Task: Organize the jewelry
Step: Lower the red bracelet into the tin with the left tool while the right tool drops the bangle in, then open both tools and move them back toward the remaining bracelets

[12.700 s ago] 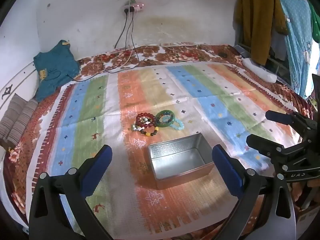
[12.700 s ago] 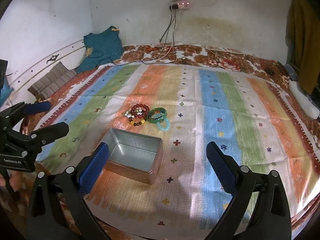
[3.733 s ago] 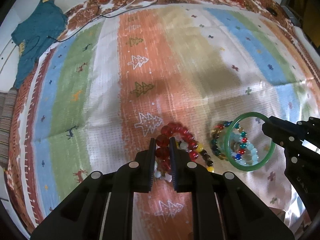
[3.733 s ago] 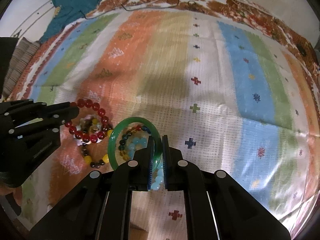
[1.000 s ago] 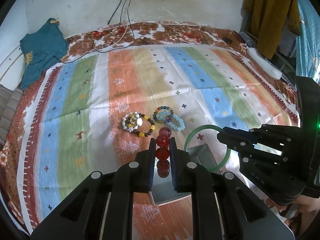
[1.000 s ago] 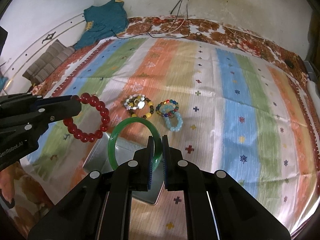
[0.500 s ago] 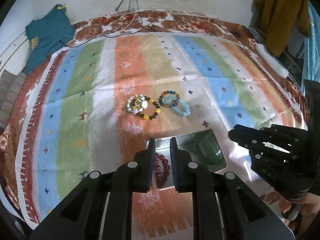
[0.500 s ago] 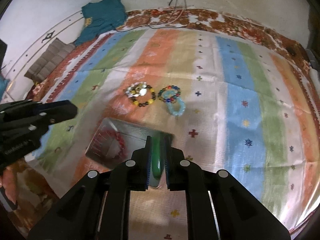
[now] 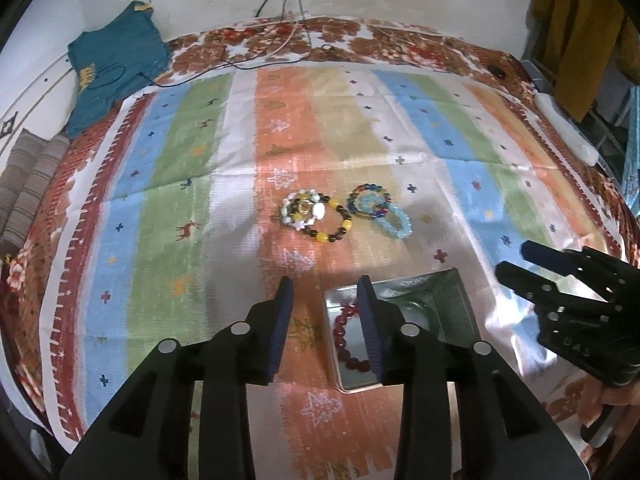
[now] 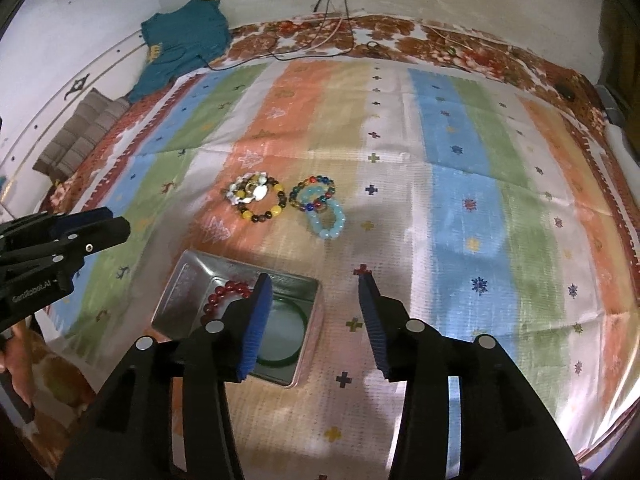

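Both the left claw (image 9: 324, 304) and the right claw (image 10: 314, 312) hung spread and empty above the shallow rectangular silver metal tin (image 10: 188, 280), likely because their loads lay inside: the red bead bracelet (image 10: 224, 294) and the smooth green bangle (image 10: 286, 340). Four beaded bracelets (image 10: 284, 200) waited on the striped bedspread (image 10: 460, 200) beyond.

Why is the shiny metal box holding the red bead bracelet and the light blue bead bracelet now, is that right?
Not quite. The shiny metal box holds the red bead bracelet and the smooth green bangle, as the right wrist view shows. The light blue bead bracelet lies on the striped cloth, apart from the box, beside the other beaded bracelets.
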